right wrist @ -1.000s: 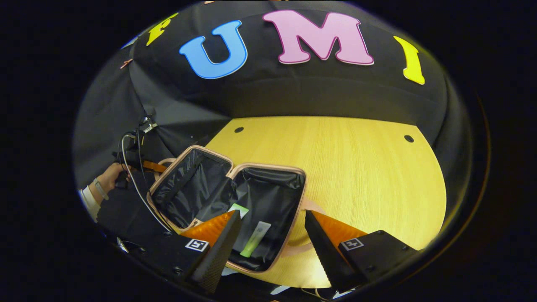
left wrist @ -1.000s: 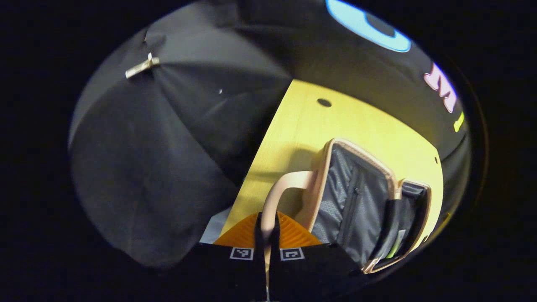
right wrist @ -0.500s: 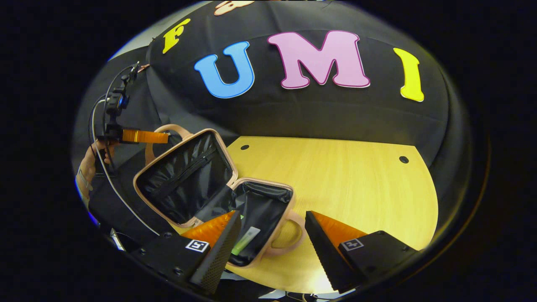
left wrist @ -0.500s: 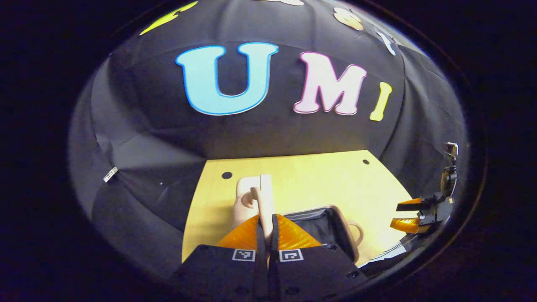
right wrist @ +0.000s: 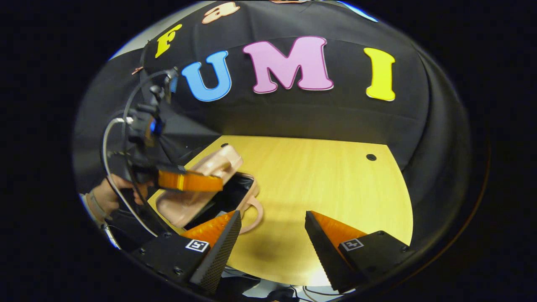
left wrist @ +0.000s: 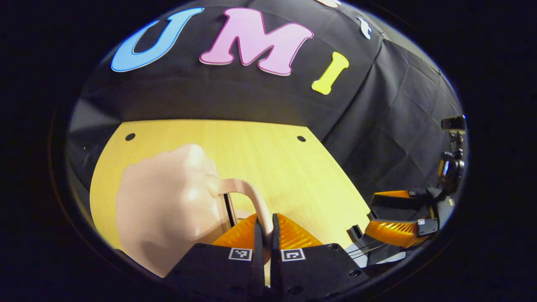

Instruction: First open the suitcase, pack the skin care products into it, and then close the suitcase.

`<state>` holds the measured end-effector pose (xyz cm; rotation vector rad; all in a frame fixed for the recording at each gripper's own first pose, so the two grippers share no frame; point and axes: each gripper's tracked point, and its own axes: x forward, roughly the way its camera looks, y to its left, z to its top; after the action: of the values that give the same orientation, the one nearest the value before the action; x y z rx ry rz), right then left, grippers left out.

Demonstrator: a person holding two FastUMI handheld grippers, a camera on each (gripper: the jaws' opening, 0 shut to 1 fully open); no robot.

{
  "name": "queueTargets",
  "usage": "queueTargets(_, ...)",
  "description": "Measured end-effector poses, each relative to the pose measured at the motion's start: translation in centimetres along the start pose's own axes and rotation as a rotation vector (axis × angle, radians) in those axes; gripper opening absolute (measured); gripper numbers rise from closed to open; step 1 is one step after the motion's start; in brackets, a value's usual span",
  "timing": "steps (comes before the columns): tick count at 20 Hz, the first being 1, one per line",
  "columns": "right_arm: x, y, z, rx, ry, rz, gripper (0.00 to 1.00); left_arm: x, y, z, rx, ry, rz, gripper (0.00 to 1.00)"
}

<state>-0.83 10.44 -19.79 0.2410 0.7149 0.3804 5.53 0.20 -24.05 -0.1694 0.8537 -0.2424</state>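
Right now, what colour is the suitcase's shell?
Pale pink, plain; the suitcase shows best in the left gripper view.

The suitcase (left wrist: 168,209) looks like smooth pink plastic with a soft shine, and its handle (left wrist: 247,197) looks the same. Inside it, a bit of black lining (right wrist: 230,197) looks like thin shiny cloth. The worktop (right wrist: 319,180) is pale yellow wood with fine lines running along it, smooth and a little glossy. The left claw (left wrist: 264,235) has ribbed orange plastic fingers and matt black parts. The right claw (right wrist: 272,239) has rough, dotted black pads (right wrist: 218,256).
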Motion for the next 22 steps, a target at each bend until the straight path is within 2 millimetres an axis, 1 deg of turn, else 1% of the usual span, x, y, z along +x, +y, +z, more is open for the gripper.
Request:
queueTargets(1, -0.7, -0.9, -0.4, 0.009, 0.002, -0.011, 0.97, 3.0, -0.4, -2.3, -0.011, 0.064, 0.006, 0.12)
queueTargets(2, -1.2, -1.6, -0.6, 0.012, -0.001, -0.018, 0.97, 4.4, -0.3, -3.7, -0.016, 0.102, 0.013, 0.12)
queueTargets(3, -1.7, -2.3, -0.7, 0.012, -0.006, -0.027, 0.97, 5.4, -0.3, -5.0, -0.021, 0.135, 0.02, 0.13)
queueTargets(4, -2.2, -2.9, -1.0, 0.013, -0.011, -0.034, 0.97, 6.3, -0.6, -5.9, -0.018, 0.159, 0.035, 0.15)
queueTargets(5, -2.7, -3.8, -1.1, 0.019, -0.022, -0.038, 0.97, 6.6, -0.4, -5.9, 0.01, 0.165, 0.079, 0.16)
queueTargets(6, -3.2, -4.4, -1.3, 0.028, -0.035, -0.03, 0.97, 5.2, -0.8, -4.3, 0.05, 0.137, 0.133, 0.24)
queueTargets(7, -3.3, -4.8, -1.3, 0.031, -0.047, -0.027, 0.97, 4.0, -1.2, -2.3, 0.088, 0.085, 0.157, 0.35)
queueTargets(8, -3.6, -6.0, -1.0, 0.025, -0.072, -0.037, 0.97, 2.0, -2.2, 1.0, 0.143, -0.018, 0.197, 0.46)
queueTargets(9, -4.6, -7.2, -0.7, 0.012, -0.104, -0.048, 0.97, -1.3, -4.1, 5.1, 0.173, -0.156, 0.229, 0.57)
queueTargets(10, -5.2, -7.7, 0.0, -0.001, -0.131, -0.05, 0.97, -3.7, -5.4, 7.2, 0.172, -0.234, 0.241, 0.64)
queueTargets(11, -6.0, -8.3, 1.2, -0.02, -0.171, -0.053, 0.97, -6.0, -6.5, 9.0, 0.16, -0.307, 0.254, 0.75)
queueTargets(13, -7.5, -9.7, 4.7, -0.084, -0.27, -0.071, 0.97, -10.1, -8.5, 11.4, 0.131, -0.438, 0.29, 0.83)
queueTargets(14, -8.7, -10.7, 7.5, -0.122, -0.338, -0.089, 0.97, -13.3, -9.4, 12.3, 0.131, -0.506, 0.325, 0.84)
queueTargets(15, -9.6, -11.0, 9.6, -0.14, -0.384, -0.087, 0.97, -15.1, -10.3, 13.0, 0.148, -0.545, 0.338, 0.84)
queueTargets(16, -10.1, -11.2, 11.5, -0.151, -0.423, -0.088, 0.97, -16.4, -11.2, 13.4, 0.178, -0.574, 0.344, 0.84)
queueTargets(18, -10.8, -11.4, 14.2, -0.154, -0.47, -0.078, 0.97, -19.3, -12.6, 14.3, 0.254, -0.597, 0.371, 0.84)
queueTargets(19, -11.1, -11.3, 15.0, -0.16, -0.471, -0.067, 0.97, -20.6, -13.1, 15.0, 0.279, -0.61, 0.39, 0.85)
queueTargets(20, -11.9, -11.4, 16.7, -0.171, -0.492, -0.07, 0.97, -22.1, -14.0, 16.8, 0.303, -0.647, 0.405, 0.86)
queueTargets(21, -12.5, -11.3, 18.0, -0.172, -0.524, -0.08, 0.97, -23.2, -14.7, 18.1, 0.314, -0.68, 0.401, 0.86)
queueTargets(22, -13.1, -11.4, 19.2, -0.167, -0.55, -0.099, 0.96, -24.4, -14.8, 19.0, 0.322, -0.718, 0.412, 0.86)
